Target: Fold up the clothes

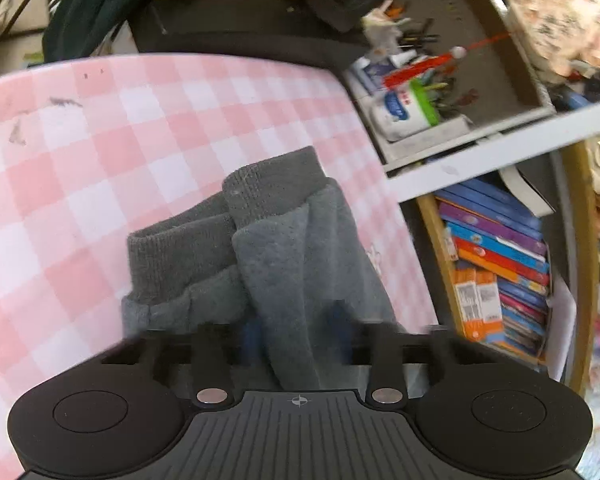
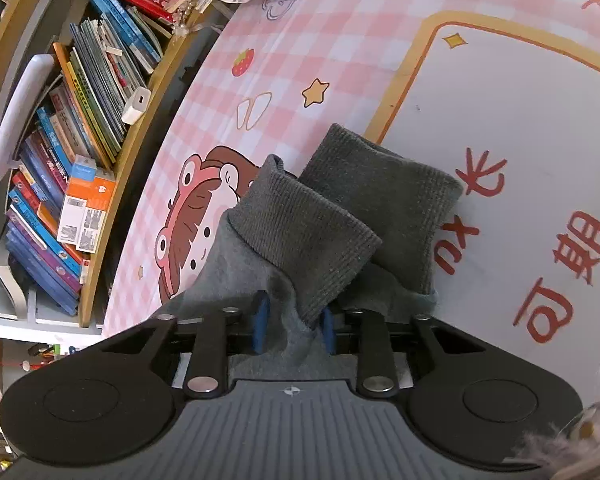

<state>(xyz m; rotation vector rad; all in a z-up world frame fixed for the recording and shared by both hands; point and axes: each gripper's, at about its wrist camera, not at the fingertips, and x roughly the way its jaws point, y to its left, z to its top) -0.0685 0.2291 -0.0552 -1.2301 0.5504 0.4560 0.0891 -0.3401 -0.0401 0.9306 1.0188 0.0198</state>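
Note:
A grey fleece garment (image 1: 296, 264) with two darker ribbed cuffs (image 1: 268, 188) hangs over the pink checked table (image 1: 100, 152) in the left wrist view. My left gripper (image 1: 298, 332) is shut on a fold of its fabric, the blue pads pressed into the cloth. In the right wrist view the same grey garment (image 2: 256, 272) shows two ribbed cuffs (image 2: 312, 232) lying side by side over the table mat (image 2: 520, 128). My right gripper (image 2: 294, 330) is shut on the fabric just below the nearer cuff.
A bookshelf (image 2: 72, 168) packed with books stands beside the table edge. An open drawer of stationery and tubes (image 1: 412, 92) lies beyond the table. Dark clothing (image 1: 100, 4) is heaped at the back. Something furry (image 2: 572, 440) shows at the lower right.

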